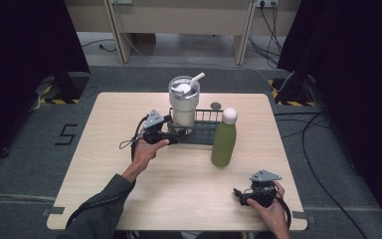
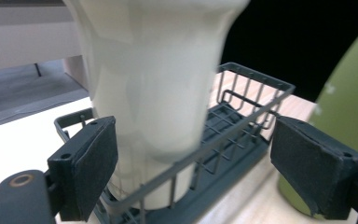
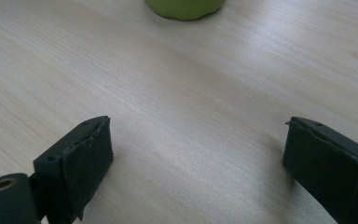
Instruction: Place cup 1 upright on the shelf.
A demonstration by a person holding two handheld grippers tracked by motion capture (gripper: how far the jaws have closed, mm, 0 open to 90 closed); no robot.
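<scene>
High view looks forward and down over the whole worktop (image 1: 129, 189) from the person's side. The left gripper view sits close to a cream tumbler (image 2: 154, 79) in a wire rack (image 2: 242, 121); the right gripper view skims bare wood. All three share the green bottle (image 1: 224, 142).

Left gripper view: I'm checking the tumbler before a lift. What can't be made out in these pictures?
Left gripper view: the tumbler is blurred and cut off by the top edge; whether the left gripper touches it is unclear.
Same view: the green bottle is cut off by the right edge.
High view: the tumbler and bottle hide part of the wire basket; the dark round thing behind it is too small to identify.
</scene>
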